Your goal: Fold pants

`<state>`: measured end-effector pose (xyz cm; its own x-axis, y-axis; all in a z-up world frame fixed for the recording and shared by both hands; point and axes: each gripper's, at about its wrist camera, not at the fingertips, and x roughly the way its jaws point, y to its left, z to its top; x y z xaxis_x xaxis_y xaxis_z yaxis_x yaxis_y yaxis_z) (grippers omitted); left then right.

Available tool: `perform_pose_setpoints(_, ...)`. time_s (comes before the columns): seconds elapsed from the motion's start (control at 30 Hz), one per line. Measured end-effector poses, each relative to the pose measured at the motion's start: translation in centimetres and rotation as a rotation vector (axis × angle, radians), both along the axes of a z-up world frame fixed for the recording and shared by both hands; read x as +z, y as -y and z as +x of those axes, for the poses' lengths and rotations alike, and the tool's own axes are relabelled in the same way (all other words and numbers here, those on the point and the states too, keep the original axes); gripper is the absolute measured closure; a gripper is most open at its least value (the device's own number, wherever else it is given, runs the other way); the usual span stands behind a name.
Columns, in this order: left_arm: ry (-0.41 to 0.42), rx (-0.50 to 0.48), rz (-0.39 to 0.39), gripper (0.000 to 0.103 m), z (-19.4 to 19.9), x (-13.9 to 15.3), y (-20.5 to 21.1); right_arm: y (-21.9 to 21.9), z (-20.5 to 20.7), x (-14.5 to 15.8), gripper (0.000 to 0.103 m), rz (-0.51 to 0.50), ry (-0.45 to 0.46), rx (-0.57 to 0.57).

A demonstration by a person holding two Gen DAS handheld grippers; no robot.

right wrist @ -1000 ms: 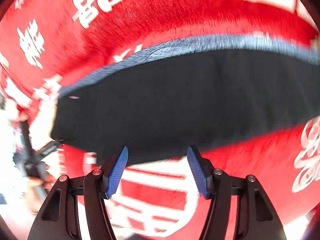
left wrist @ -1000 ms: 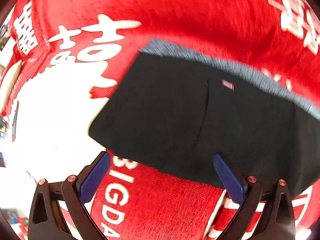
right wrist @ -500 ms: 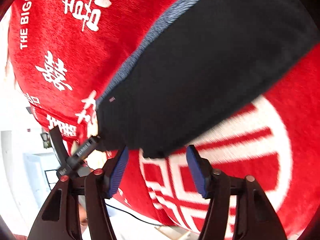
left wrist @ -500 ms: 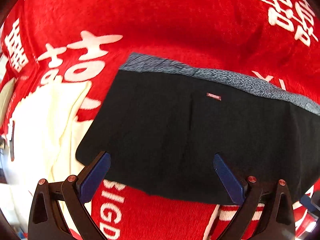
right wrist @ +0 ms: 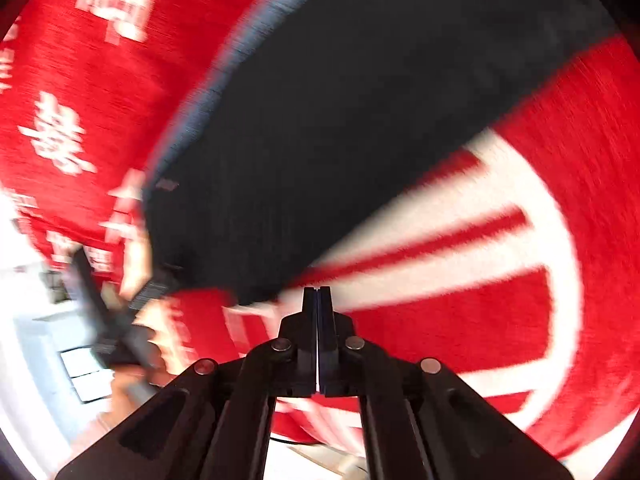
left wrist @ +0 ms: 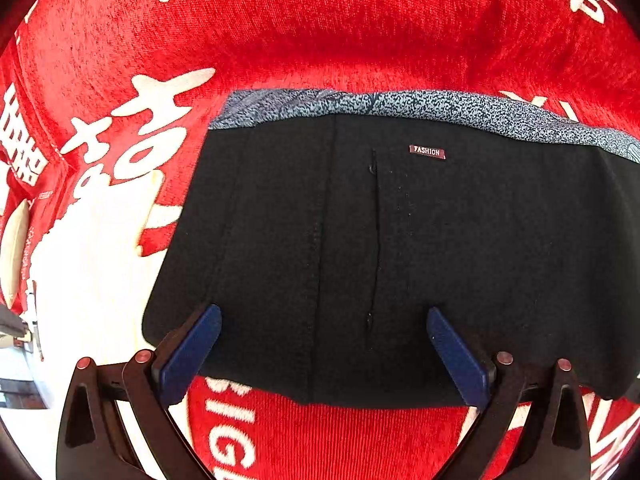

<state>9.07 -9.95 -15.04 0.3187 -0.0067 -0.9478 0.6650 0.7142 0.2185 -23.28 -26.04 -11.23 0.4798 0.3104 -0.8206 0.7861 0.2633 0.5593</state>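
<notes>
Lying flat on a red blanket (left wrist: 360, 40) with white lettering, the pants (left wrist: 400, 240) look already folded into a wide black rectangle, grey speckled waistband (left wrist: 440, 106) along the far edge. They read as soft, light knit cloth: limp, apt to sag and slide out of shape if lifted at one point, so the near hem corners are probably the sensible places to pinch, one per hand.

The left gripper (left wrist: 324, 344) hovers over the near hem with jaws spread wide, the cloth below them and nothing pinched. The right gripper (right wrist: 317, 300) has its jaws clenched together at the near edge of the pants (right wrist: 340, 140); that view is motion-blurred, and they seem to hold nothing, though I can't be sure.

Readable writing: a small tag (left wrist: 427, 151) saying "FASHION" below the waistband, and "BIG" on the blanket by the left gripper
</notes>
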Motion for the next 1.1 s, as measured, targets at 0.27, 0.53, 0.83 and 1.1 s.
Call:
perform_pose_setpoints(0.27,0.025,0.042,-0.092,0.0,3.4,2.5,1.5,3.5,0.6,8.5,0.056,-0.353,-0.029,0.191)
perform_pose_setpoints(0.53,0.034,0.185,-0.096,0.0,7.8,-0.1,4.7,6.6,7.4,7.6,0.056,-0.501,-0.119,0.355)
perform_pose_setpoints(0.83,0.027,0.163,-0.026,0.0,6.6,1.0,5.2,12.1,1.6,5.9,0.061,-0.554,-0.284,0.256)
perform_pose_setpoints(1.1,-0.112,-0.026,-0.159,0.0,-6.2,4.4,12.5,21.4,-9.8,9.8,0.058,-0.577,-0.327,-0.072)
